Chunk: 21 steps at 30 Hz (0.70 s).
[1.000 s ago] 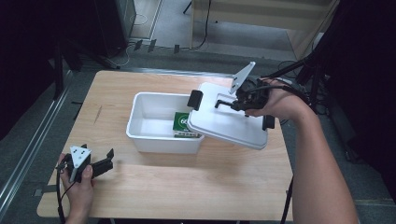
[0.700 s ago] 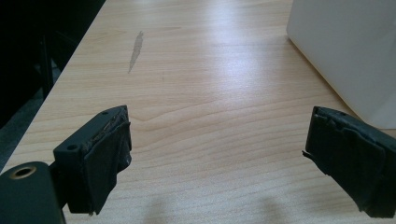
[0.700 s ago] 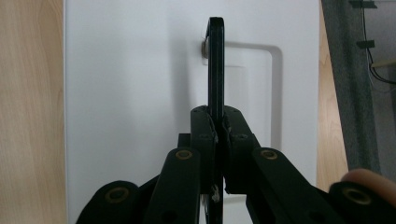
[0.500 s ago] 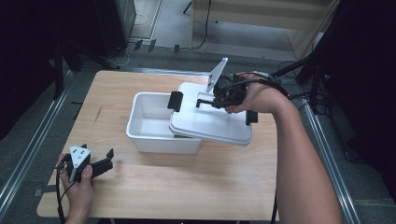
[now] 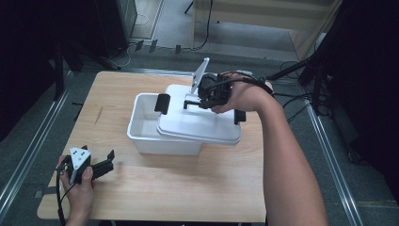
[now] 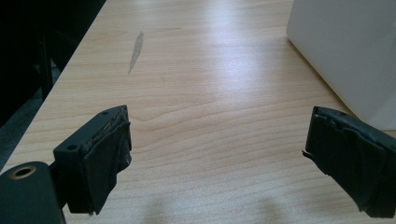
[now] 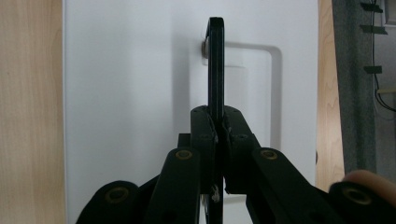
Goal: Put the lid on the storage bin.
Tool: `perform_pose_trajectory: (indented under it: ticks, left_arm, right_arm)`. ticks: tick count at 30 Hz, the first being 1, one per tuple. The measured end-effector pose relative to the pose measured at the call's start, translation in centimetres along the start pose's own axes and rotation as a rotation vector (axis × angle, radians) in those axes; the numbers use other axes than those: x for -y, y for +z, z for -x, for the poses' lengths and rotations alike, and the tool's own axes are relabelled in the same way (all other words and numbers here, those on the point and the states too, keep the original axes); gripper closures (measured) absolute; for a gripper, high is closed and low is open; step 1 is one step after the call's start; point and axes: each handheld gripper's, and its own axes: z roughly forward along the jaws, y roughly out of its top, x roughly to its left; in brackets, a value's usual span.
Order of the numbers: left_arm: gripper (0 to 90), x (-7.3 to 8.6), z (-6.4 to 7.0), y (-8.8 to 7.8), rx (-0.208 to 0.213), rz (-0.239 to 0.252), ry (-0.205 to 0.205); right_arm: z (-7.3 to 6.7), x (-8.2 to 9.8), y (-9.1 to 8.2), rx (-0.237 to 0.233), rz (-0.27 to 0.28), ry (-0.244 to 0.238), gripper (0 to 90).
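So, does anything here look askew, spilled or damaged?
The white lid sits askew: held by its black handle in the right gripper, it covers the right part of the white bin, leaving the left end open. A grey streak marks the table. Nothing spilled.

high view: above the bench's near edge, facing forward and down | left tongs view: low, close over the near left corner, sharing the white box wall | right tongs view: close above the lid

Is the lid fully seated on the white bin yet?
No. The lid, held by its black handle in the right claw, leaves the bin partly uncovered.
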Motion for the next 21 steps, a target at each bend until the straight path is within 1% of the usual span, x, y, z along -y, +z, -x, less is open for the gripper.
perform_pose_trajectory:
  ticks: [3, 5, 6, 9, 10, 17, 20, 21]
  left_arm:
    - [7.3, 0.0, 0.0, 0.0, 0.0, 0.003, -0.001]
    - [7.3, 0.0, 0.0, 0.0, 0.002, 0.003, -0.002]
    - [7.3, 0.0, -0.1, 0.0, 0.002, 0.004, -0.003]
    - [7.3, 0.0, -0.1, 0.0, 0.004, 0.003, -0.005]
    - [7.3, 0.0, -0.1, 0.0, 0.003, 0.003, -0.007]
    - [7.3, 0.0, -0.2, 0.0, 0.007, 0.004, -0.009]
    - [7.3, 0.0, -0.2, 0.0, 0.008, 0.003, -0.011]
    - [7.3, 0.0, -0.2, 0.0, 0.008, 0.004, -0.011]
  right_arm:
    - [0.0, -0.8, 0.3, -0.003, 0.003, -0.017, 85.3]
    - [0.0, -1.3, 0.5, -0.005, 0.005, -0.008, 85.3]
    - [0.1, -1.6, 0.6, -0.005, 0.011, -0.015, 85.3]
    - [0.2, -2.2, 0.9, -0.006, 0.021, -0.011, 85.3]
    - [0.2, -2.4, 1.0, -0.005, 0.022, -0.02, 85.3]
    - [0.2, -4.0, 2.0, -0.018, 0.015, -0.034, 85.3]
    - [0.2, -4.7, 2.4, -0.026, 0.016, -0.047, 85.3]
    - [0.1, -5.0, 2.4, -0.024, 0.01, -0.041, 85.3]
